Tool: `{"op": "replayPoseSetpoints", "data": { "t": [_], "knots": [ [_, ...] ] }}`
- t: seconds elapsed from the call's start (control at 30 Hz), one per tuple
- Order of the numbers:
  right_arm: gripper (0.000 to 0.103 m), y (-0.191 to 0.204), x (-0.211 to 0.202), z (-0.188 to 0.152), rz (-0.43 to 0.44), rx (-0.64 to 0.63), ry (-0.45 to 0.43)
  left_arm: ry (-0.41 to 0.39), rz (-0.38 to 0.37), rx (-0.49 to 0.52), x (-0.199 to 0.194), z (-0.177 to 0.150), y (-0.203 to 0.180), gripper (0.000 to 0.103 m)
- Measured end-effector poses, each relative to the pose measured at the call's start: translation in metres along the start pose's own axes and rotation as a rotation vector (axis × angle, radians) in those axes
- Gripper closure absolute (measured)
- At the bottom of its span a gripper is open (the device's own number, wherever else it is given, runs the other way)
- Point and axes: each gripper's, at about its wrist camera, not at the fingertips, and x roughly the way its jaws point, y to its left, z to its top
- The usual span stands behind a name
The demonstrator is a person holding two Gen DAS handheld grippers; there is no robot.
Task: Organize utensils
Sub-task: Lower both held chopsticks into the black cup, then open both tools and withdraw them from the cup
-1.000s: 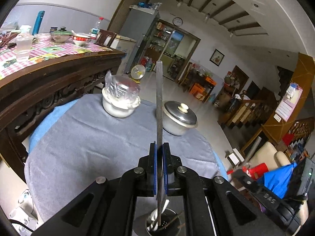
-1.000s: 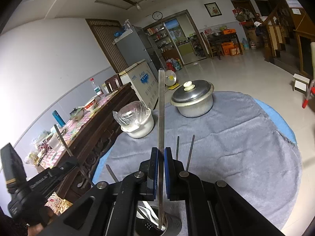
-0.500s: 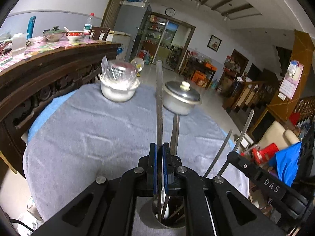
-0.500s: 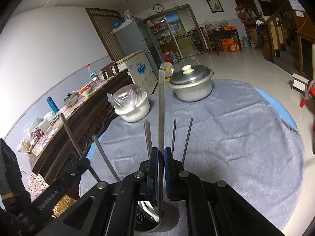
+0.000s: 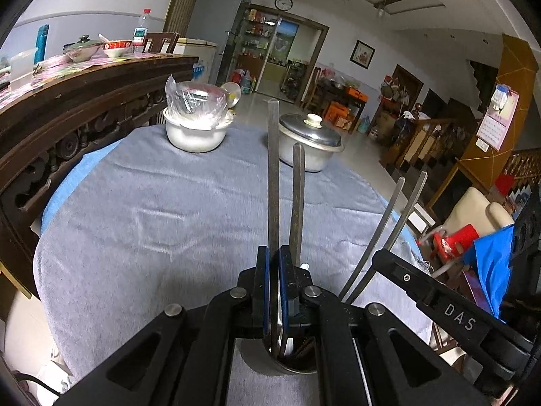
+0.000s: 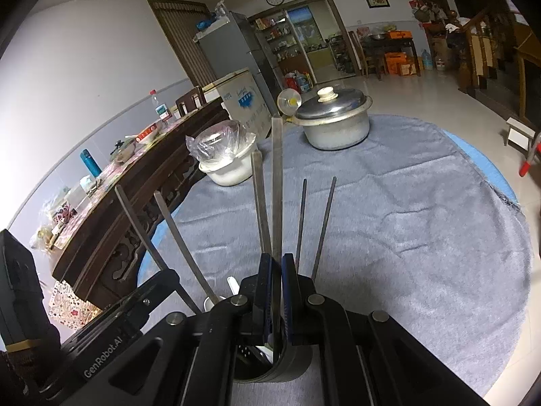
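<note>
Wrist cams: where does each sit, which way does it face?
Left wrist: on the left hand-held gripper, facing the grey-clothed round table; right hand-held gripper beside it.
Right wrist: on the right hand-held gripper, same direction.
Shared: lidded metal pot, plastic-covered white bowl, metal utensil cup.

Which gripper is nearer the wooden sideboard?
Left. The left gripper is between the sideboard and the right gripper, which sits farther out, toward the open floor.
</note>
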Motion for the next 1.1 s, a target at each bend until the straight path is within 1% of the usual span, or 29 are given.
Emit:
{"op": "replayPoseSetpoints", "data": {
  "t": [0.03,0.2,0.23,0.27,0.3,0.37,0.4,0.43,0.47,0.53,0.57,0.67,0.7,0.9,1.03,1.1],
  "knots": [
    [0.094,0.0,0.001,-0.001,0.003,0.0,0.007,0.009,-0.003,-0.001,0.0,0.0,0.001,0.097],
    [0.094,-0.001,0.002,-0.002,0.014,0.01,0.022,0.024,-0.002,-0.019,-0.001,0.002,0.006,0.096],
    [0.094,-0.001,0.001,-0.001,0.012,0.013,0.022,0.026,-0.003,-0.025,-0.002,0.003,0.007,0.094],
    [0.094,-0.002,0.001,-0.001,0.011,0.017,0.022,0.025,-0.004,-0.034,-0.004,0.004,0.009,0.087],
    [0.094,-0.003,0.0,-0.001,0.011,0.021,0.022,0.019,-0.002,-0.043,-0.006,0.006,0.012,0.076],
    [0.091,-0.004,-0.003,0.0,0.01,0.027,0.02,0.0,0.005,-0.063,-0.011,0.008,0.017,0.063],
    [0.085,-0.005,-0.005,0.001,0.008,0.029,0.017,-0.014,0.01,-0.075,-0.014,0.01,0.02,0.06],
    [0.075,-0.005,-0.008,0.001,0.008,0.031,0.012,-0.02,0.014,-0.083,-0.016,0.012,0.022,0.059],
    [0.07,-0.006,-0.012,0.002,0.003,0.034,0.002,-0.022,0.017,-0.09,-0.018,0.014,0.024,0.058],
    [0.041,-0.007,-0.018,0.002,-0.007,0.034,-0.012,-0.021,0.024,-0.109,-0.021,0.018,0.032,0.057],
    [0.037,-0.008,-0.022,0.002,-0.014,0.03,-0.027,-0.02,0.035,-0.118,-0.021,0.02,0.036,0.054],
    [0.033,-0.013,-0.029,0.003,-0.03,0.026,-0.037,-0.011,0.067,-0.136,-0.021,0.023,0.048,0.041],
    [0.03,-0.015,-0.03,0.002,-0.034,0.029,-0.032,-0.003,0.082,-0.14,-0.02,0.023,0.052,0.038],
    [0.024,-0.043,-0.027,-0.005,-0.064,0.083,0.001,0.087,0.158,-0.176,-0.003,0.02,0.078,0.036],
    [0.024,-0.061,-0.017,-0.012,-0.085,0.123,0.045,0.154,0.194,-0.178,0.012,0.013,0.088,0.036],
    [0.024,-0.068,-0.011,-0.015,-0.087,0.141,0.067,0.166,0.203,-0.179,0.015,0.011,0.089,0.036]
  ]
}}
